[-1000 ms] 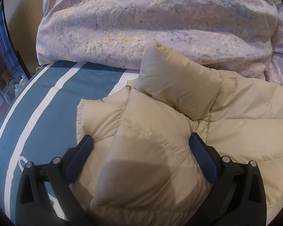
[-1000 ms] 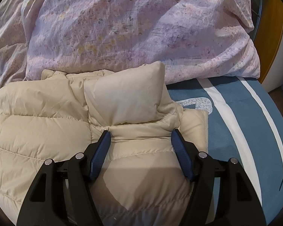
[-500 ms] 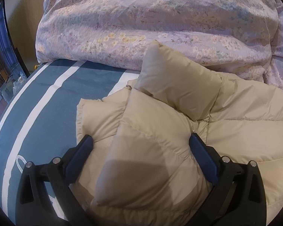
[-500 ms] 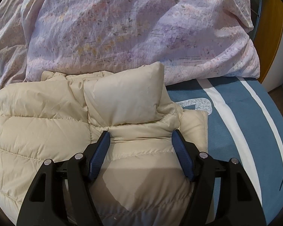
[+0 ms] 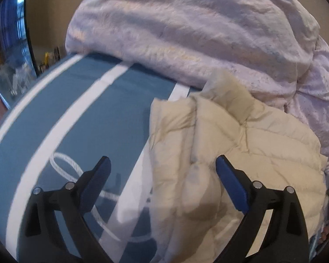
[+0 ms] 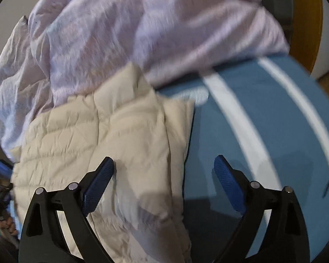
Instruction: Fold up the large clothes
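A cream quilted puffer jacket [image 5: 252, 144] lies folded on the blue bed cover [image 5: 87, 109], up against a lilac floral duvet [image 5: 186, 32]. My left gripper [image 5: 163, 160] hovers over the jacket's left edge. Its jaws stand wide and are closing a little, with the blue pads [image 5: 230, 182] clear of the fabric. In the right wrist view the jacket [image 6: 125, 131] fills the lower left. My right gripper [image 6: 164, 160] hangs above its right edge and the bed cover [image 6: 252, 109]. Its jaws are opening, and its pads press on nothing.
The bunched duvet [image 6: 142, 32] fills the far side of the bed behind the jacket. White stripes run along the blue cover. A dark-framed glass panel [image 5: 11, 22] stands past the bed's left side, an orange door [image 6: 307, 22] and wooden floor past its right.
Both grippers have pulled back and outward off the jacket, left one leftward, right one rightward. The right jaws have spread wider. The jacket's raised puffed fold now lies lower.
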### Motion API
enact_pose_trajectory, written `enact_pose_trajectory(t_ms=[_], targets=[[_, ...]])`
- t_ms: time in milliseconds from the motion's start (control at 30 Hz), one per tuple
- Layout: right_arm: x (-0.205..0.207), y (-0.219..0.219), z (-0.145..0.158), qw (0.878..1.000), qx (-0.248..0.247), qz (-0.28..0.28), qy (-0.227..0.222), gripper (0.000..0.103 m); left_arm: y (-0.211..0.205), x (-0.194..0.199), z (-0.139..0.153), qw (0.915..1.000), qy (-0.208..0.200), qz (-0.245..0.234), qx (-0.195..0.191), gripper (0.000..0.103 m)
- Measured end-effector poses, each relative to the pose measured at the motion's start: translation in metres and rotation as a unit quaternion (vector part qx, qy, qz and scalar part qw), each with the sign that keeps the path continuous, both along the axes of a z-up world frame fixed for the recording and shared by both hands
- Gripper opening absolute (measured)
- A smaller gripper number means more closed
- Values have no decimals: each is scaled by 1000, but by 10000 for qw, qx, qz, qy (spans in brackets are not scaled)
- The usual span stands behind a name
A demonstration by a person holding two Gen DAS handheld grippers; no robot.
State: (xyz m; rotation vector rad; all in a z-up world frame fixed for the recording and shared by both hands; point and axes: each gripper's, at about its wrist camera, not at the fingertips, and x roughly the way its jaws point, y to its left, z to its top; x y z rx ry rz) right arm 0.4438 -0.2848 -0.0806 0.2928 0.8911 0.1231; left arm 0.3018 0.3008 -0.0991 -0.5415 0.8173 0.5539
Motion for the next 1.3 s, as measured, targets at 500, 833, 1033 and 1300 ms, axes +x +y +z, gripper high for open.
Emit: enact_pose_trajectory(t_ms=[500, 833, 1033, 1300], targets=[[-1, 11, -28, 9895, 1262, 692, 132, 74, -2, 4, -20, 9958, -273, -199, -855, 85], [-6, 9, -31, 9678, 2443, 559, 230, 21, -14, -5, -11, 9872, -746, -479, -1323, 18], [-38, 17, -10, 9613, 2648, 744, 156, 18, -9, -45, 15, 9849, -915, -635, -1325, 16], [-103, 30, -17, 9584, 2656, 1016, 249, 18, -9, -118, 18, 9857, -791, -785, -1267, 16]])
